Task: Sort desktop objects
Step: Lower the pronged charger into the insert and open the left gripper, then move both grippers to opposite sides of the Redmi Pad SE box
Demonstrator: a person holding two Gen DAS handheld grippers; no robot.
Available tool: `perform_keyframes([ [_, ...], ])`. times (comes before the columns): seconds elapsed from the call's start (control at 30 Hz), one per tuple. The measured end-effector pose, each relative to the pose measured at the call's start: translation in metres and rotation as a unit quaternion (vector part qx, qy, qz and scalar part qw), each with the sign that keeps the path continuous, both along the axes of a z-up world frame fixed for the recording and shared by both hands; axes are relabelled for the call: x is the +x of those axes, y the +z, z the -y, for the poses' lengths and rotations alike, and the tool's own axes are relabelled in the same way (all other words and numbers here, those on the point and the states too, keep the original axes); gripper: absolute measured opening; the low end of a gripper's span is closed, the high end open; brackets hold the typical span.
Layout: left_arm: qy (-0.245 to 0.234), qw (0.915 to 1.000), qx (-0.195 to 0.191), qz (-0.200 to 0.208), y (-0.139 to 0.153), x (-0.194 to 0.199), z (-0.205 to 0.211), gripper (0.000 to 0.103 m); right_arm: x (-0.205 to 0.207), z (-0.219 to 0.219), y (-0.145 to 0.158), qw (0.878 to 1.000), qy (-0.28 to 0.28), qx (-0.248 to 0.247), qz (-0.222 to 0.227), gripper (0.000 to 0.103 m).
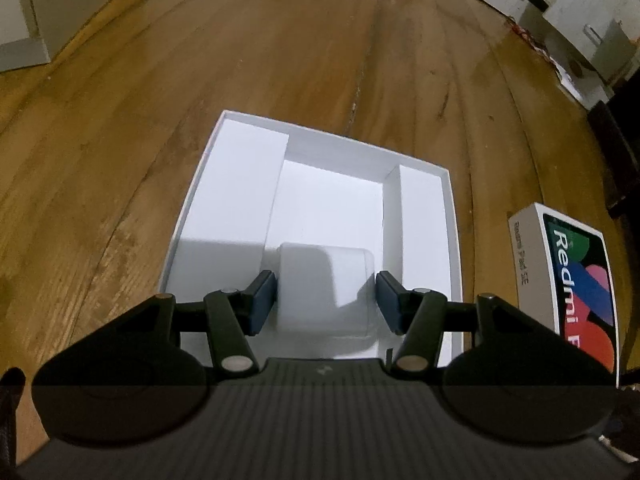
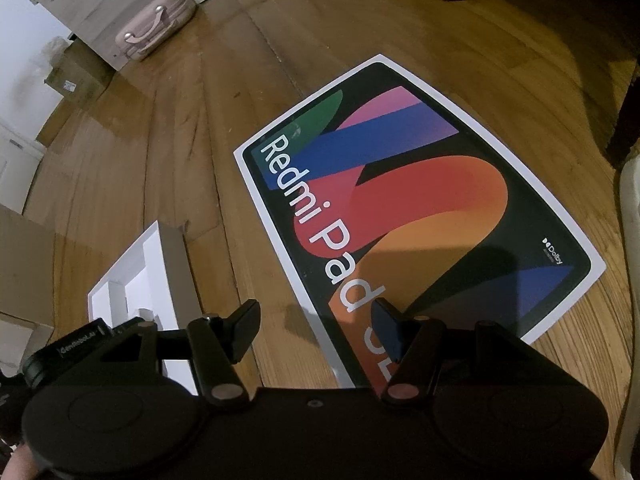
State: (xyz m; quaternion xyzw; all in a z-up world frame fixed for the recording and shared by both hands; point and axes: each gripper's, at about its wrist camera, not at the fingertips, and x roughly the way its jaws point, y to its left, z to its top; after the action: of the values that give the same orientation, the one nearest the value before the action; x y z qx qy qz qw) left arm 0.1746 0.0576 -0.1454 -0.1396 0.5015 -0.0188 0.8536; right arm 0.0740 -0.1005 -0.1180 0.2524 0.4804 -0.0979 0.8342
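White charger (image 1: 325, 288) sits in the tray (image 1: 448, 240), between my left hand-held gripper's (image 1: 326, 300) open jaws; right hand-held gripper (image 2: 316, 330) open, empty above the lid (image 2: 404, 200), unfitted at frame centre.

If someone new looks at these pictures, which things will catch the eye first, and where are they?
The colourful Redmi Pad lid lies flat on the wooden floor, under the open right gripper. To its left sits the white open box, where the open left gripper straddles a small white charger block in the middle compartment.
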Motion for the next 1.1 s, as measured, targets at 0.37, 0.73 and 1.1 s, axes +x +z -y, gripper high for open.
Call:
perform_keyframes([
  [0.37, -0.019, 0.9986, -0.035, 0.035, 0.070, -0.021, 0.038, 0.085, -0.005, 0.007, 0.032, 1.000, 0.006, 0.010, 0.019, 0.067],
  [0.73, -0.066, 0.9972, -0.033, 0.009, 0.073, -0.053, 0.080, 0.085, 0.054, -0.041, 0.108, 0.965, 0.185, -0.187, 0.005, 0.082],
  [1.1, -0.065, 0.9941, -0.085, -0.017, 0.034, -0.053, 0.110, 0.090, 0.065, 0.021, 0.080, 0.898, 0.367, -0.238, -0.058, 0.086],
])
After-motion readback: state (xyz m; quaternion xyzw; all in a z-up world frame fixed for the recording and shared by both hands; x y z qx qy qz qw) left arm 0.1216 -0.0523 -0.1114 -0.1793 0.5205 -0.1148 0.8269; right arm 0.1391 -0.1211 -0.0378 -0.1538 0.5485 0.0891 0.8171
